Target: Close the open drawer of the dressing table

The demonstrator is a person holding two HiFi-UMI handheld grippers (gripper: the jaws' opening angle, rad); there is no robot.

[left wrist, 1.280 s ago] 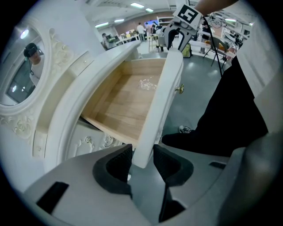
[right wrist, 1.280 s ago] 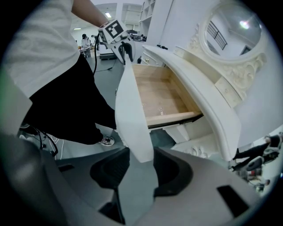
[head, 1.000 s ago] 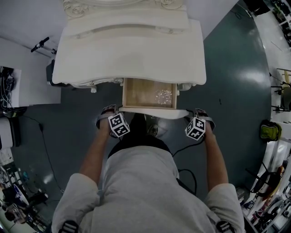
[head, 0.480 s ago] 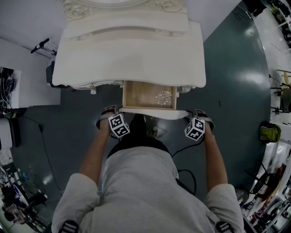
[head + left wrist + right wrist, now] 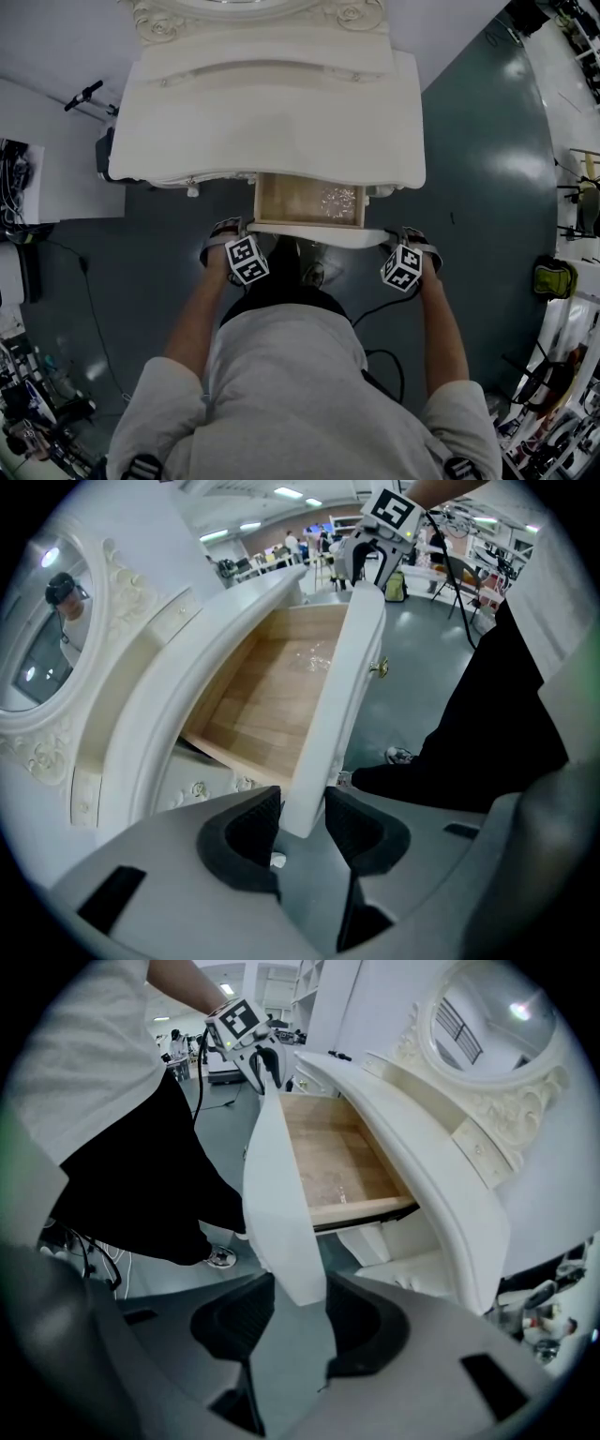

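At the front of the dressing table (image 5: 272, 122), centre: the drawer (image 5: 298, 199) stands part-way out with its pale wooden floor exposed. The white drawer front (image 5: 314, 232) lies parallel to the table's front edge and clear of it. A bright patch (image 5: 337, 199) shows on the drawer floor toward the table's right side; cannot tell what it is.

Left gripper (image 5: 302, 819): at the end of the drawer front on the table's left side, pointing steeply down. Its jaws are set fairly wide and straddle the panel's end, pads closed against its two faces. Small brass knob (image 5: 379, 668) sits midway along the panel, on the face turned away from the table.

Right gripper (image 5: 300, 1305): at the opposite end of the drawer front, on the table's right side, also pointing steeply down. Its jaws are wide and clasp the panel's end between both pads.

Both marker cubes sit just in front of the table, outboard of the drawer: left cube (image 5: 246, 260), right cube (image 5: 403, 266).

Oval mirror (image 5: 497, 1016) in a carved frame rises at the table's back. The person (image 5: 291, 394), in a grey top, stands directly in front of the table, one arm reaching to each gripper. Dark floor (image 5: 478, 187) lies around the table.
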